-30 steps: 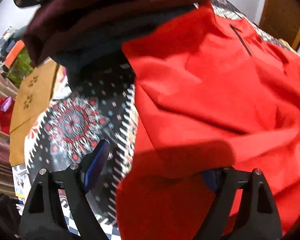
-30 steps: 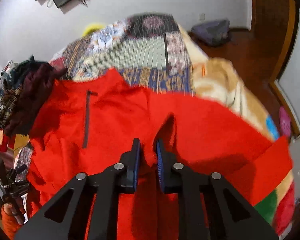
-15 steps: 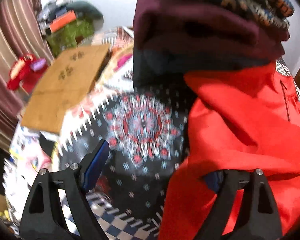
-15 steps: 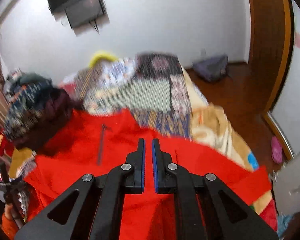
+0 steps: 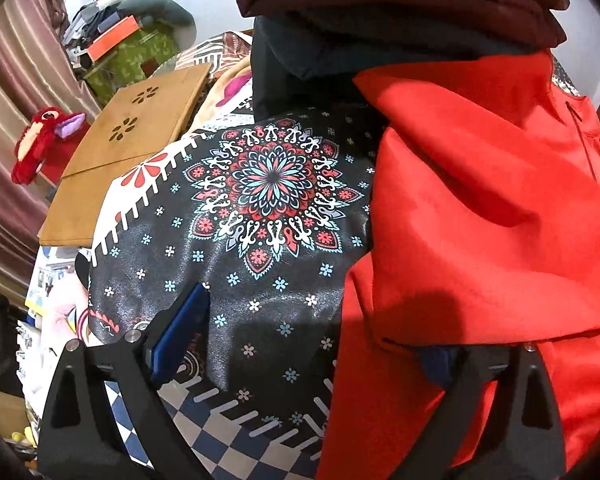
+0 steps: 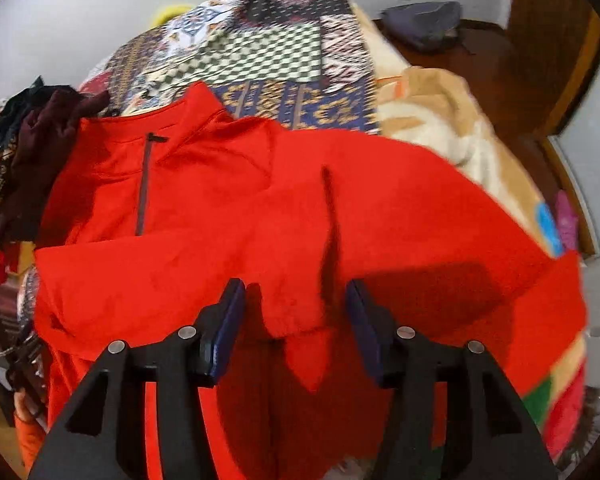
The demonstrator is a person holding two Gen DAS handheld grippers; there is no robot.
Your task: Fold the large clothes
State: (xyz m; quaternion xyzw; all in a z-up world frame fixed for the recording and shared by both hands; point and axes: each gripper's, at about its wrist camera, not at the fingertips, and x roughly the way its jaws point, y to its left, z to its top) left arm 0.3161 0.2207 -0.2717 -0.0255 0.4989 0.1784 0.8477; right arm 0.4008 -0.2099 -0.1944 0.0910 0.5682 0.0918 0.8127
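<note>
A large red pullover (image 6: 380,208) with a dark zip at the neck lies spread on the bed. My right gripper (image 6: 296,292) points down over its middle. Its jaws are opening, and a loose fold of the red cloth (image 6: 296,320) lies between the pads untouched. The left gripper (image 5: 308,344) hovers at the pullover's (image 5: 480,220) left edge, over the black patterned bedspread (image 5: 260,200). These jaws are opening wide too. A red fold covers the right pad; the left pad (image 5: 180,332) stands over bare bedspread.
A pile of dark maroon and patterned clothes (image 5: 400,8) sits just beyond the pullover's shoulder, also at the left in the right wrist view (image 6: 40,140). A wooden lap desk (image 5: 132,148) and a red plush toy (image 5: 44,140) lie off the bed's left side. A beige blanket (image 6: 440,120) covers the right side.
The right gripper was shut on a red fold, rose, then came down and opened, leaving the fold loose. The left view swung left, off the red cloth onto the bedspread, and those jaws widened.
</note>
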